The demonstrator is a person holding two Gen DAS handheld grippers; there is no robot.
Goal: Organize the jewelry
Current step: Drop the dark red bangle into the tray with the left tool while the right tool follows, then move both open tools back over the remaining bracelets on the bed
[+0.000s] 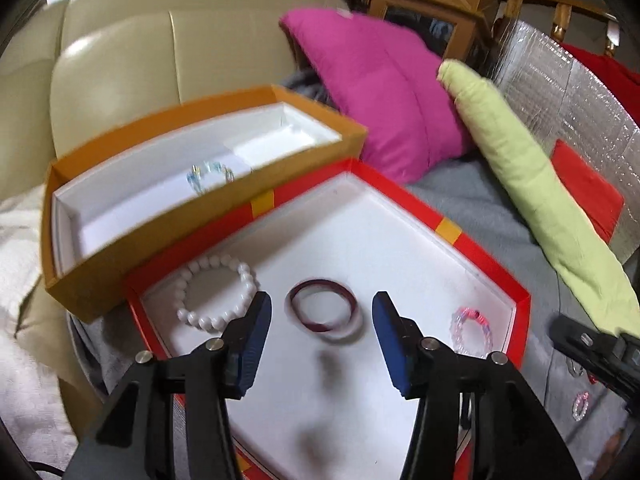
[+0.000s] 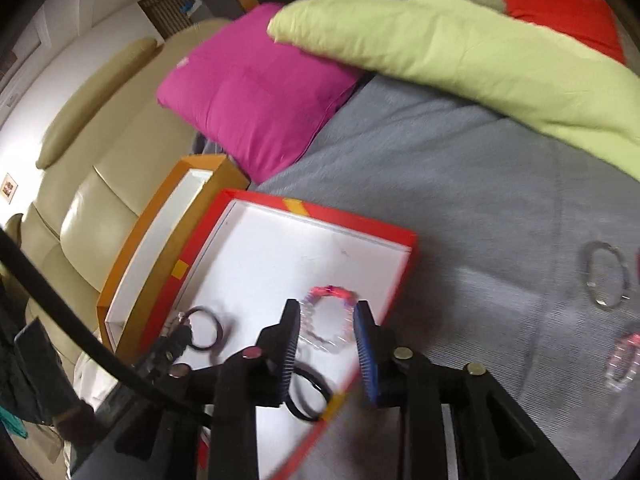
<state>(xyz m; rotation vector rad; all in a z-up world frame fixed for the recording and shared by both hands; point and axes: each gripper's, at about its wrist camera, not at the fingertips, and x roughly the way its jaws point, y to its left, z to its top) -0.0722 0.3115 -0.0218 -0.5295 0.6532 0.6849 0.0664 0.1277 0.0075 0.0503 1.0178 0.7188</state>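
Nearest the left camera, the left gripper (image 1: 322,322) hung low over the red box (image 1: 480,258) with its jaws spread wide and nothing between them. Just beyond the blue pads (image 1: 256,332) and almost centred in the gap lay the dark red bangle (image 1: 323,313), flat on the white floor of the box; being a ring it offered no long axis to line up with, so the move seemed to turn only on going forward and down until one pad could drop inside the hoop or both could straddle it. The white bead bracelet (image 1: 218,294) lay to the left of that, close beside the left pad, and the pink-and-clear bead bracelet (image 1: 471,330) to the right, near the box's right wall. In the right camera the right gripper (image 2: 326,326) stood with its jaws parted and that same pink-and-clear bracelet (image 2: 326,320) framed between them; whether the pads touched the beads could not be told through the blur, but it did not look clamped. So each tool had its own piece straight ahead, the left one being the nearer to the bangle. Farther off, the orange box (image 1: 208,216) butted against the red one on its far left side and held a small pale blue piece (image 1: 210,174). On the grey blanket (image 2: 460,184) to the right, well apart from both boxes, lay a metal ring (image 2: 606,276) and another pinkish bead bracelet (image 2: 624,360), apparently not yet sorted. Beyond them sat a magenta cushion (image 2: 256,92).
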